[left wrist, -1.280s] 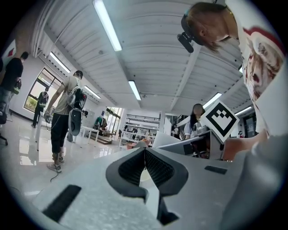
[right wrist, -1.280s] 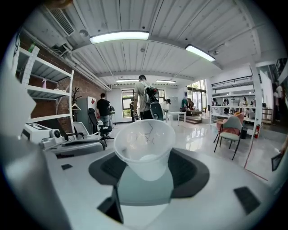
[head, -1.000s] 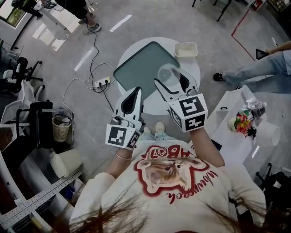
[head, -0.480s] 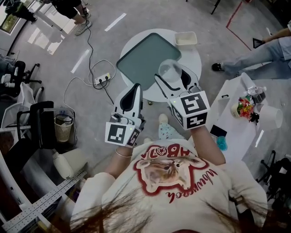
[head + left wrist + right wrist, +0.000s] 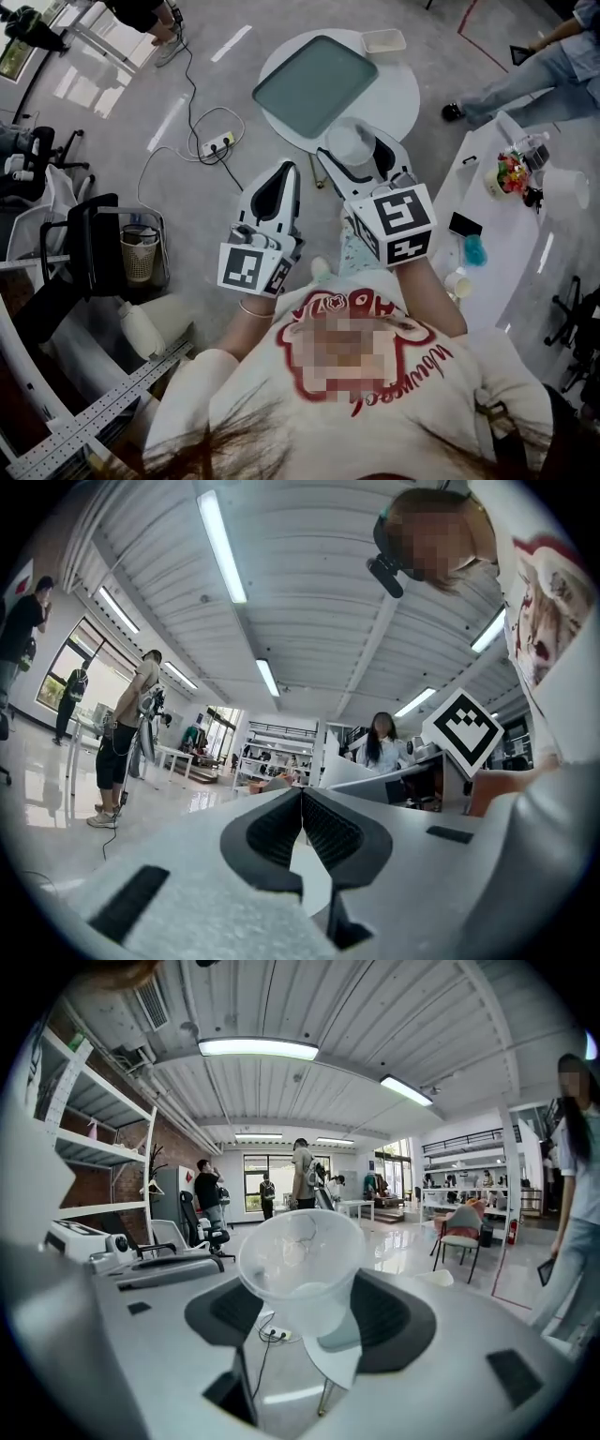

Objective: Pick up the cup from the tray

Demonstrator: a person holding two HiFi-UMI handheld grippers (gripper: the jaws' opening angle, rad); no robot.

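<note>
In the head view my right gripper (image 5: 352, 150) is shut on a clear plastic cup (image 5: 349, 142), held in the air just short of the round table's near edge. The grey-green tray (image 5: 314, 82) lies bare on the white table (image 5: 396, 92), beyond the cup. In the right gripper view the cup (image 5: 298, 1251) sits upright between the dark pads of that gripper (image 5: 305, 1290). My left gripper (image 5: 287, 172) hangs over the floor to the left of the cup, shut with nothing in it. Its closed tips (image 5: 302, 794) point into the room.
A small white box (image 5: 384, 40) sits at the table's far edge. A white side table (image 5: 511, 220) with small items stands at the right. A power strip with cables (image 5: 217, 143) lies on the floor, a basket trolley (image 5: 136, 258) stands left, and a person's legs (image 5: 525, 66) show top right.
The right gripper with the cup has drawn back from above the tray's right side to short of the table's near edge. The table now lies farther off. The left gripper stays shut.
</note>
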